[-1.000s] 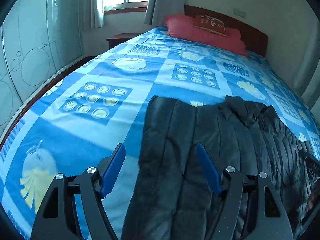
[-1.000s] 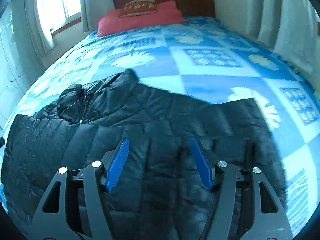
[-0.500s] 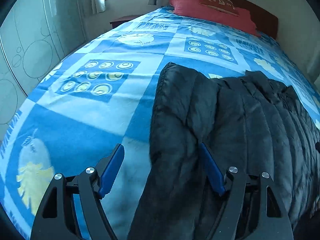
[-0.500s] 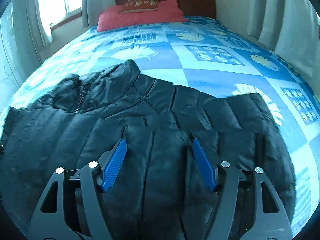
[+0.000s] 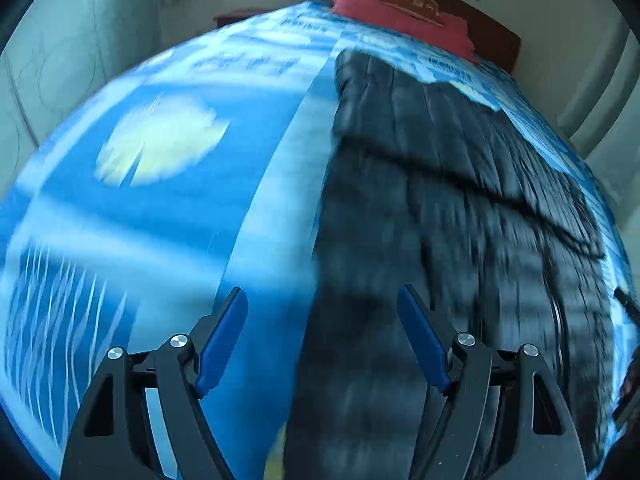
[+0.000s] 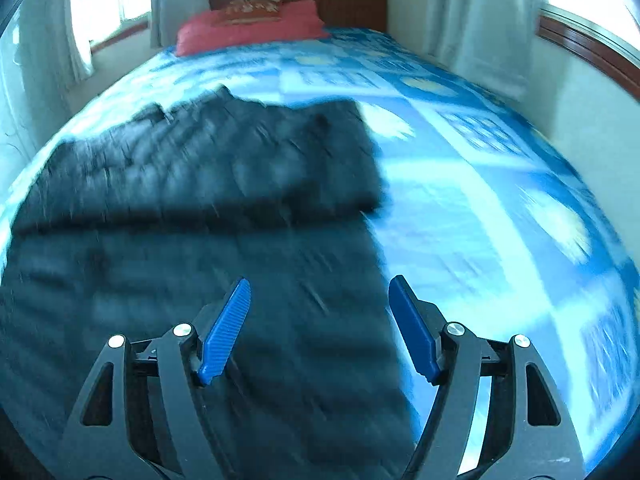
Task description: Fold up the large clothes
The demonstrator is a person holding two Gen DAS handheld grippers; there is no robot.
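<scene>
We are lining up on the black jacket [image 5: 440, 208] lying flat on the bed [image 5: 160, 216]. Left gripper [image 5: 322, 336] and right gripper [image 6: 320, 326] both hang spread and empty, the right's jaws having just been opening. Next we need each pinching a side edge.

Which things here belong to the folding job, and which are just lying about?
Job:
- black puffer jacket, spread on the bed
- left tongs, open, empty
- right tongs, just been opening, nothing between them

Lying about:
- red pillow
- blue patterned bedspread
- curtains
</scene>
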